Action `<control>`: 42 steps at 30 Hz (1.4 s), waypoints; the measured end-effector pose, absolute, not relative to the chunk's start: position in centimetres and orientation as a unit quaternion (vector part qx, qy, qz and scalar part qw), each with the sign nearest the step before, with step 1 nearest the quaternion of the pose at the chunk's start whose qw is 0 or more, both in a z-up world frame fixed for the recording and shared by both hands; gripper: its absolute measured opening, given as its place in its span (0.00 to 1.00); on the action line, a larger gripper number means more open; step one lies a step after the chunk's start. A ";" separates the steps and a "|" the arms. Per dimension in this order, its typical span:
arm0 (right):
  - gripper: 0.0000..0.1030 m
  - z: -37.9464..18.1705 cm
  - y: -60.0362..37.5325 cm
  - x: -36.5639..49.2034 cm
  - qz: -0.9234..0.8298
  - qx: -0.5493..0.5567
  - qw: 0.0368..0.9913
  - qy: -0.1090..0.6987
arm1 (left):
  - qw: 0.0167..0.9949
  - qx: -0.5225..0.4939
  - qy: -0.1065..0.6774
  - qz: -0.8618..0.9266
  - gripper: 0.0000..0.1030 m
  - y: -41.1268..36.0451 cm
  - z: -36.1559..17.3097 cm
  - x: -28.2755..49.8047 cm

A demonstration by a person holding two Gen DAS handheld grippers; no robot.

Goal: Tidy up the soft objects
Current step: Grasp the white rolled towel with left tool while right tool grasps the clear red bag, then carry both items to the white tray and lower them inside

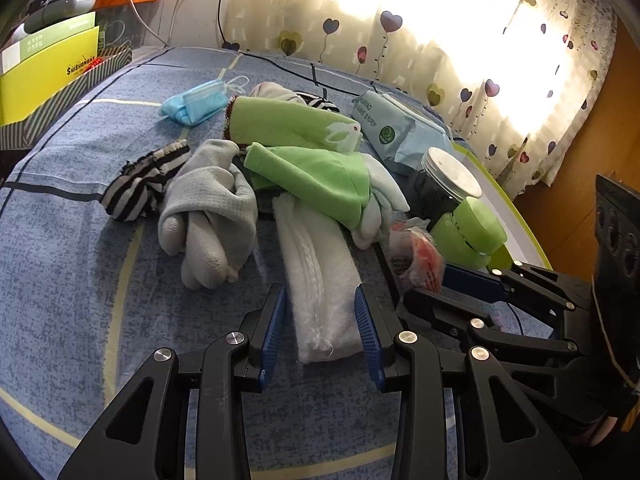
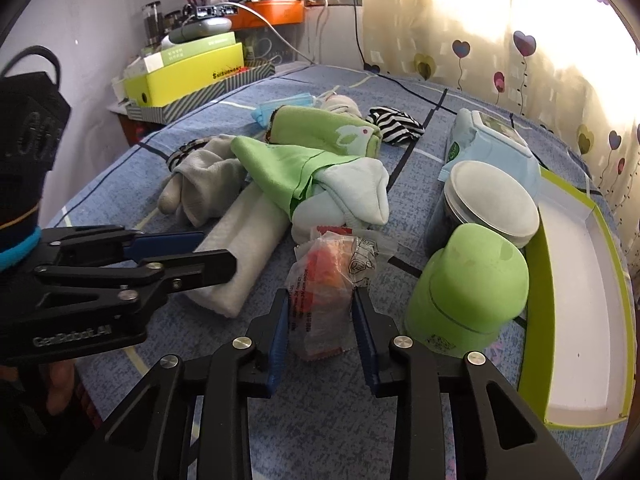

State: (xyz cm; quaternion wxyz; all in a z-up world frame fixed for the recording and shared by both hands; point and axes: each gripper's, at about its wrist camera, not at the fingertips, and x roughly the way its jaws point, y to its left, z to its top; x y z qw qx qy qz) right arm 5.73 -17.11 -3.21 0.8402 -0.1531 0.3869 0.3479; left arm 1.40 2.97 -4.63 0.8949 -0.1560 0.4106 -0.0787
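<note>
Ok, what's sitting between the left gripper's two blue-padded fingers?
The near end of the folded white cloth lies between the open left gripper fingers, seen in the left wrist view.

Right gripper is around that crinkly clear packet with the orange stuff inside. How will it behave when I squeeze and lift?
The packet looks like thin wrinkled film, so it will probably crumple between the right gripper pads and may slip. It seems small and loosely filled, so likely light. Its free ends would probably flop once it leaves the bedsheet.
</note>
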 end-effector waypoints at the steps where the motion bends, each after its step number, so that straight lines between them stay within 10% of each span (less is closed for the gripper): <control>1: 0.29 -3.1 -17.3 5.6 0.349 -0.152 0.841 0.385 | 0.894 -0.158 0.411 -0.078 0.36 2.9 -4.7 1.5; 42: 0.29 2.0 -23.6 4.2 0.335 -0.095 0.884 0.313 | 0.940 -0.125 0.309 -0.069 0.19 0.6 2.1 -2.2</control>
